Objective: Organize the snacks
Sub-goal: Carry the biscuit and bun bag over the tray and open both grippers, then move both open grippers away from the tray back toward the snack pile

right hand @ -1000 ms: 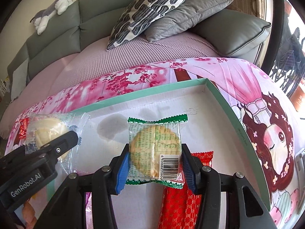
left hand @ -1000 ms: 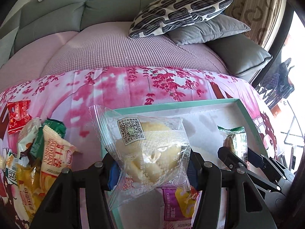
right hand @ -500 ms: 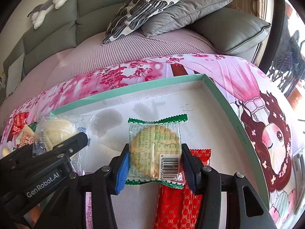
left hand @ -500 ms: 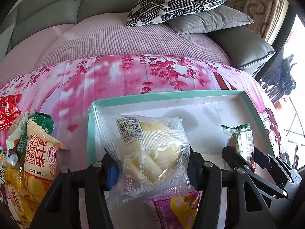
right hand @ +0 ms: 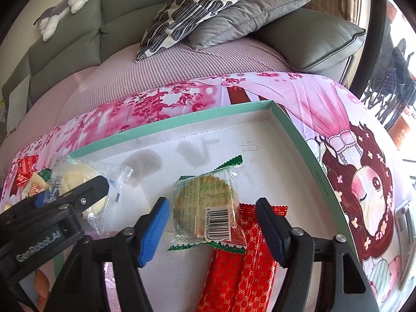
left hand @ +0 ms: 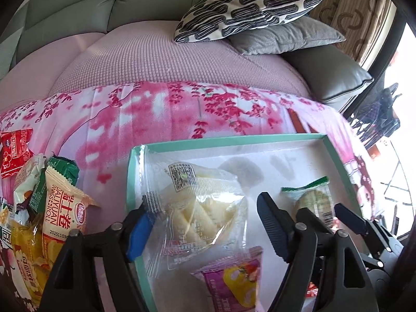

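Note:
A shallow white box with a teal rim lies on the pink floral cloth. My left gripper is open; a clear-wrapped pale pastry lies in the box's left end between its fingers. My right gripper is open; a green-edged round biscuit pack lies between its fingers, resting partly on red packets. A purple snack pack lies in the box near me. The right gripper also shows in the left wrist view, the left in the right wrist view.
A heap of loose snack packs lies on the cloth left of the box, with a red packet beyond it. Behind are a sofa seat, patterned and grey cushions, and a plush toy.
Both grippers have opened and let go: the pastry now lies in the box's left end, and the biscuit pack has dropped onto the box floor and red packets, tilted.

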Motion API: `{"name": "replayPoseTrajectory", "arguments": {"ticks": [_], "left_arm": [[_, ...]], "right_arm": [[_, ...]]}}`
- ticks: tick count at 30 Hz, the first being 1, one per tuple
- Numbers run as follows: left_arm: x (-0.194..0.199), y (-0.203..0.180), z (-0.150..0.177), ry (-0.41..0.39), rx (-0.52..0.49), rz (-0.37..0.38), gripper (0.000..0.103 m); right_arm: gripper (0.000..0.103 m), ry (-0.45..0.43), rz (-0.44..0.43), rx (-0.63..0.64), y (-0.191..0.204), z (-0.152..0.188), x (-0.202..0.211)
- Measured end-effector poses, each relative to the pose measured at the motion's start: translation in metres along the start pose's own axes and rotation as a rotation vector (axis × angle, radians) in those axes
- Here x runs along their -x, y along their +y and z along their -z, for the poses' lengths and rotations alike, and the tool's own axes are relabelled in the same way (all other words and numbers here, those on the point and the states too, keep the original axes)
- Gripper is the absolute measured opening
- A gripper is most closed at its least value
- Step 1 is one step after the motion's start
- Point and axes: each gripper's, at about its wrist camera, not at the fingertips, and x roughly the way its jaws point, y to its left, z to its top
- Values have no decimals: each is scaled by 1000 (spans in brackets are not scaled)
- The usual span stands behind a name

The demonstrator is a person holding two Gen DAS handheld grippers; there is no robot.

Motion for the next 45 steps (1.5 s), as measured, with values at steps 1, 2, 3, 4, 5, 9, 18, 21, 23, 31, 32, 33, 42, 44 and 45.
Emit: {"name": "replayPoseTrajectory", "arguments": {"ticks": [1,2,3,4,5,9,18,21,23,31,32,33,42,44,45], "left_arm": [[3,-2,-1,-5,-3,3,78],[6,-3,-2,-10,-8,3,78],[9,-4,-3,-15,-11,4,78],[12,-5,-4,-20,-10,5,78],[16,-5,-5,-26,-7,7,79],[33,-5,-11,-56,-8,3,79],[58,1,-14,-86,9,-42,85],[59,8,-12,-87,25,-67,85],[59,13,-10,-83,37,-81,85],[50,26,-4,-42,73,-126,85],[48,27,-4,-33,76,-135,85],[45,28,-3,-21,79,-147,85],[28,42,6,60,119,-189,87],[27,43,6,62,125,-197,97],[27,45,7,62,129,-201,99]], "right_arm": [[74,-7,-1,2,1,-1,3],[74,-16,-3,4,1,-2,7],[74,-24,-5,6,1,-4,11],[74,-31,-4,9,1,-5,14],[74,-38,0,10,1,-6,18],[74,-65,5,-3,-4,-11,33],[74,-99,8,-5,-8,-16,54],[74,-89,11,2,-8,-15,52],[74,-79,11,5,-8,-14,50],[85,-43,15,16,-7,-11,40],[85,-39,17,16,-7,-11,39],[85,-34,17,17,-6,-11,38],[103,6,7,21,-6,-7,26],[103,9,3,21,-6,-6,25],[103,12,4,23,-5,-6,24]]}}
